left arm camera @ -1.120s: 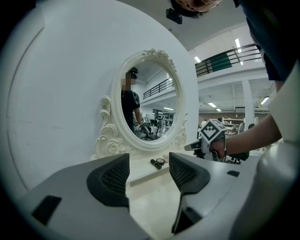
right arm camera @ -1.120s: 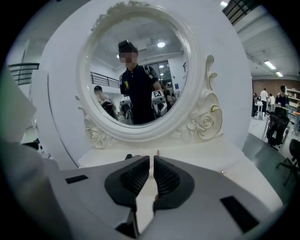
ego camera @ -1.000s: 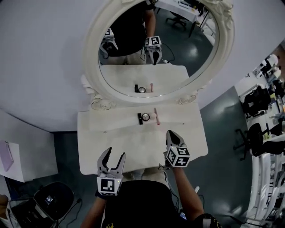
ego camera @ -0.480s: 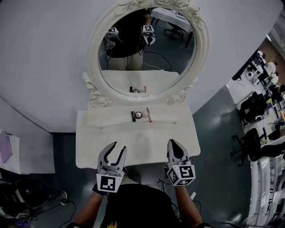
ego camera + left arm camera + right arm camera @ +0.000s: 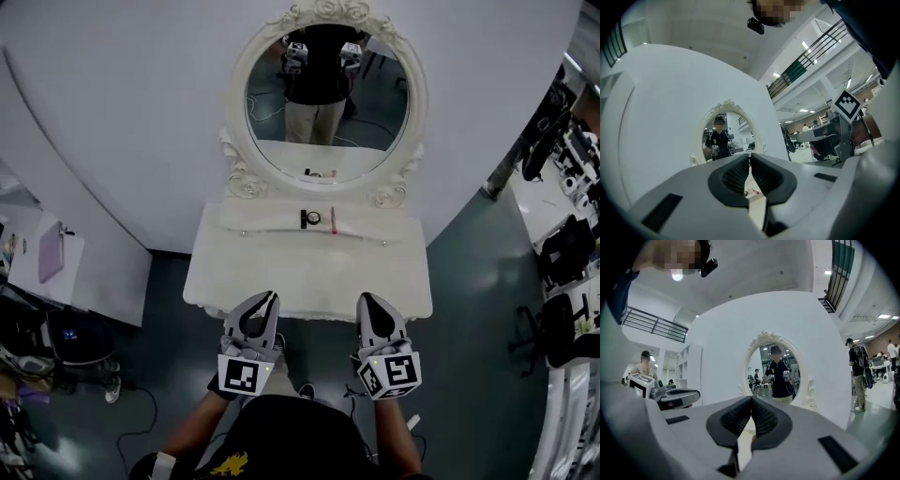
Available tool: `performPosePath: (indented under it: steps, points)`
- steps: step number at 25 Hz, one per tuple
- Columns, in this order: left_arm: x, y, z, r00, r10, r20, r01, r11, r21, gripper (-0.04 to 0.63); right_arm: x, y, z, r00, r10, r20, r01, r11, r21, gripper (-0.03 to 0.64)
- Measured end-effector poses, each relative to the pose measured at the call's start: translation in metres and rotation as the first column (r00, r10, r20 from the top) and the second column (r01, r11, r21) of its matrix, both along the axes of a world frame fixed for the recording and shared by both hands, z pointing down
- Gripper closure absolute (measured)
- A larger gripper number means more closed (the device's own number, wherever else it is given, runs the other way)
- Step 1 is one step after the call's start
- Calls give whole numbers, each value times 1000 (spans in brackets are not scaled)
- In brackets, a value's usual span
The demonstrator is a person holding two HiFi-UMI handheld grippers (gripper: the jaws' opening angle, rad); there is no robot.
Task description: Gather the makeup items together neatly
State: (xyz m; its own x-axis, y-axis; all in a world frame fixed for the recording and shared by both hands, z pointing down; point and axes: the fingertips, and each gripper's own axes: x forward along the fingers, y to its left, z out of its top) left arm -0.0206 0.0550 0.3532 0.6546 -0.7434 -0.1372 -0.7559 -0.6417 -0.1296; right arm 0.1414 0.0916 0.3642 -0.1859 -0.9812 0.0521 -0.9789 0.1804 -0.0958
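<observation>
The makeup items sit in a close row at the back of the white tabletop [image 5: 309,277], just below the oval mirror [image 5: 328,103]: a black tube [image 5: 304,218], a round compact [image 5: 314,217] and a pink stick [image 5: 333,220]. The pink stick's long axis runs from the mirror toward the person, and the black tube lies parallel to it. Which end of either is the cap I cannot tell.

Both grippers hover at the near edge, well apart from the items. The left gripper [image 5: 266,299] has just been closing. Its pads meet with nothing between them. The right gripper [image 5: 367,300] is closed and empty.
</observation>
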Motion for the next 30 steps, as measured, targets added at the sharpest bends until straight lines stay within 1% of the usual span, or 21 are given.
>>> performPosePath:
  steps: [1,2,6,10,13,15,17,19,22,24,26,28,30]
  points:
    - [-3,9,1,1000,-17,-24,16,1000,-19,572,-5,8,-2,1000,-18,-10,18,1000,11,601]
    - [-6,17,2,999,-28,-25,27,999,-31,581,-10,16,-5,999,-36,-20,36,999,22,601]
    - [-11,48,-1,999,-52,5,52,997,-52,581,-21,50,-18,997,-67,-24,68,997,40,601]
    - [-4,69,-14,998,-62,-2,62,998,-21,581,-21,72,-26,997,-80,-10,81,996,46,601]
    - [-4,82,-15,998,-65,-2,65,998,-6,581,-14,90,-25,997,-73,-5,73,996,50,601]
    - [-11,90,-9,997,-72,26,73,997,-28,581,-13,97,-24,998,-65,4,64,997,50,603]
    - [-22,95,0,993,-85,82,90,994,-61,581,-15,101,-25,998,-66,14,66,997,51,602]
    - [-28,98,4,990,-97,101,104,992,-74,581,-17,103,-27,997,-74,16,73,996,54,601]
    - [-28,101,5,990,-102,101,110,990,-83,581,-17,108,-27,997,-77,16,76,996,54,603]
    - [-26,103,1,991,-98,90,104,992,-65,581,-17,111,-26,997,-73,14,72,996,51,603]
    - [-25,104,-4,993,-97,66,100,994,-43,581,-18,114,-24,997,-71,8,70,997,42,603]
    - [-27,105,-1,992,-99,81,103,993,-53,581,-17,117,-23,998,-66,5,65,997,35,603]
    - [-27,105,1,993,-97,75,101,993,-57,581,-15,119,-22,998,-56,2,56,998,33,603]
